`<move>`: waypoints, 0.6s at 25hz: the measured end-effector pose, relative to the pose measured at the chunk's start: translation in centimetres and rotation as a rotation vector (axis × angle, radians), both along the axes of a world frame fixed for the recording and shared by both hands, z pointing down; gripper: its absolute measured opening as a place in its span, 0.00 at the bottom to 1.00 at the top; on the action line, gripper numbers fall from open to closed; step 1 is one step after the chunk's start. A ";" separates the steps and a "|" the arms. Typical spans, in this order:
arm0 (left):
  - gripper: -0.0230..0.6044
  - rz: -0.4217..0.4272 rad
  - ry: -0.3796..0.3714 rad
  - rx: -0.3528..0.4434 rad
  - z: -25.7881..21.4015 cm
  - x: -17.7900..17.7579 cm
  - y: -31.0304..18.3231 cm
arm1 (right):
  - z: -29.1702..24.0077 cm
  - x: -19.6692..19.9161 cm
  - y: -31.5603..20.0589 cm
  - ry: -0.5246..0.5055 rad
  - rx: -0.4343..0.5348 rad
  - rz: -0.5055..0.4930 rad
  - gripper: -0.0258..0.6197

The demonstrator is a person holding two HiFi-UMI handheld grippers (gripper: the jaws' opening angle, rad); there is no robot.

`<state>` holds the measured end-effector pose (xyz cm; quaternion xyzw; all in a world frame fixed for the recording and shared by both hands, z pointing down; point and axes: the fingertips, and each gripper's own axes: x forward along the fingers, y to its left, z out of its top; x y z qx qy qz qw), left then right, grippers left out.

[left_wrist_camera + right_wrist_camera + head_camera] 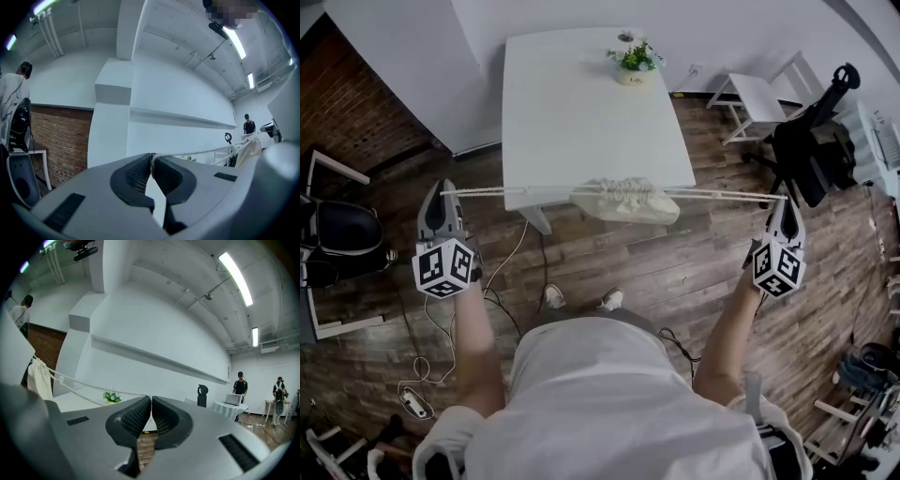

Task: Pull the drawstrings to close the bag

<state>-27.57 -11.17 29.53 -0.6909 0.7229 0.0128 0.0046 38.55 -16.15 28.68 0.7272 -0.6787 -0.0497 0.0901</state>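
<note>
Drawstring pull, near the end of its stroke by my reading: bag [625, 200] lies at the table's [572, 112] near edge, partly over it, mouth puckered into tight folds, so closure looks almost complete. Cannot tell whether it rests on the table or hangs from the cords. Left cord [516, 191] runs taut from the bag past the table's near left corner to the left gripper [442, 191]; right cord [722, 194] runs likewise past the near right corner to the right gripper [785, 200]. Both grippers are off the table, one to each side, about level with its near edge and well apart. To finish well: pull equally and oppositely, straight along the cords and level with the table edge, so the bag stays centred and is not dragged off to one side. Each cord is held only at the extreme tip of the jaws, so a jerk could slip it free; take up the last tension slowly and stop once the folds show no gap. Left gripper view: pads [136, 176] clenched together, cord pinched at their very tip and leading off toward the bag; nothing else between them. Right gripper view: pads [133, 420] likewise pressed closed on the cord at the tip, which looks doubled as it runs back toward the bag over the table
</note>
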 end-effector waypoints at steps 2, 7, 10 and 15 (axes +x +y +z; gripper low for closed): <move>0.06 -0.003 0.006 -0.002 0.2 -0.1 -0.2 | 0.5 0.0 -0.2 -0.012 -0.011 -0.005 0.10; 0.06 0.004 0.002 -0.012 0.8 0.1 -0.8 | 1.3 0.2 -0.1 -0.032 -0.027 0.000 0.10; 0.06 0.010 0.006 -0.001 0.6 0.1 -1.4 | 0.8 0.2 -0.2 -0.043 -0.015 0.000 0.10; 0.06 0.018 -0.028 -0.003 0.2 0.0 -2.1 | 1.2 0.0 -0.7 -0.121 -0.017 0.010 0.10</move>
